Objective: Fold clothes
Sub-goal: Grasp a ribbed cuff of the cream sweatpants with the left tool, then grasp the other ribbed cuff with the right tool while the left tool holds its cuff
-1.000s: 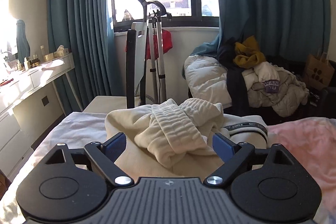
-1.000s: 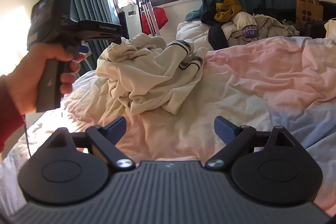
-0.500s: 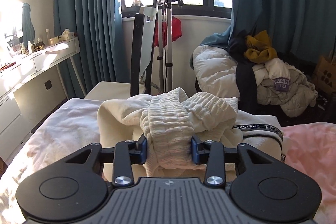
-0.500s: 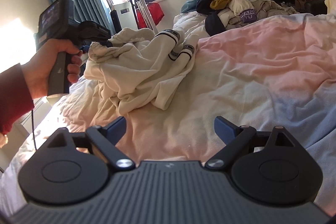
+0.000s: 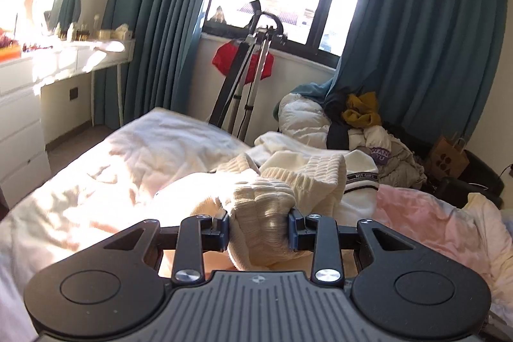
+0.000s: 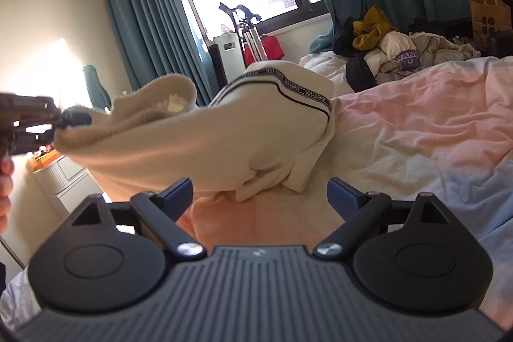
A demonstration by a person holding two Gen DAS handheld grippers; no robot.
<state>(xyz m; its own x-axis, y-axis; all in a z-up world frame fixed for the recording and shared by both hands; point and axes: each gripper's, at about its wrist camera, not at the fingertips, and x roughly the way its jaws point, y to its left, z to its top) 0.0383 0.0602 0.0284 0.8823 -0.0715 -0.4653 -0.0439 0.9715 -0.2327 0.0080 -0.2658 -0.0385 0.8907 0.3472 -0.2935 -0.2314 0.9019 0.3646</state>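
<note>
A cream sweatshirt [image 6: 205, 146] with ribbed hem and black-lettered striped trim lies partly on the bed. My left gripper [image 5: 259, 228] is shut on a bunch of its ribbed hem [image 5: 263, 207] and holds it lifted. In the right wrist view the left gripper [image 6: 69, 120] is at the far left, with the sweatshirt stretched from it toward the bed. My right gripper [image 6: 259, 193] is open and empty, just in front of the sweatshirt's lower edge.
The bed [image 6: 416, 117] has a white, pink and pale blue cover. A pile of clothes [image 5: 362, 124] sits beyond the bed under the teal curtains. A white dresser [image 5: 25, 104] stands left. A folded black stand [image 5: 247, 79] leans by the window.
My left gripper closed on the ribbed hem and pulled the sweatshirt up and to the left, stretching it out. My right gripper stayed open and came closer to the garment.
</note>
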